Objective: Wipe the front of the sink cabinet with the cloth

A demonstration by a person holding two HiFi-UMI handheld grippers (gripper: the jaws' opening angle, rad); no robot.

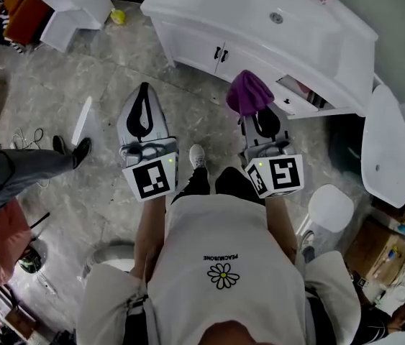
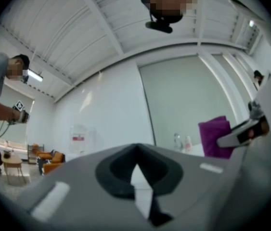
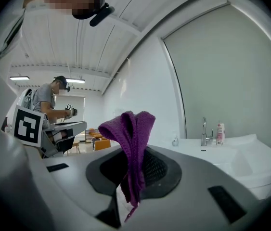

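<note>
At the far left of the grey tiled floor [image 1: 116,70], a bystander's trouser leg [image 1: 22,169] and black shoe [image 1: 81,149] reach in; far behind them stands a small white cupboard [image 1: 73,6]; right of the shoe, the left hand-held gripper [image 1: 143,95] is held out over the floor, its jaws closed on each other with nothing between them, as the left gripper view shows; a white shoe [image 1: 197,155] of the person holding the tools shows between the two tools; just right of it the right hand-held gripper [image 1: 255,115] is clamped on the purple cloth [image 1: 249,90], which stands up from the jaws in a folded bunch with one thin end hanging down into the gap; the cloth is held in the air just on the near side of the white sink cabinet [image 1: 188,45], and the right gripper view shows it clear of that cabinet, with the basin top off to its right; the cabinet stretches across the far side, its front carrying two doors with black handles [image 1: 220,52] near the left end and an opened drawer [image 1: 304,95] further right, a tap [image 3: 205,131] and a small bottle [image 3: 220,131] standing on its top; near right of the cabinet lies a white oval panel [image 1: 385,146], and nearer still a round white stool [image 1: 330,207].
</note>
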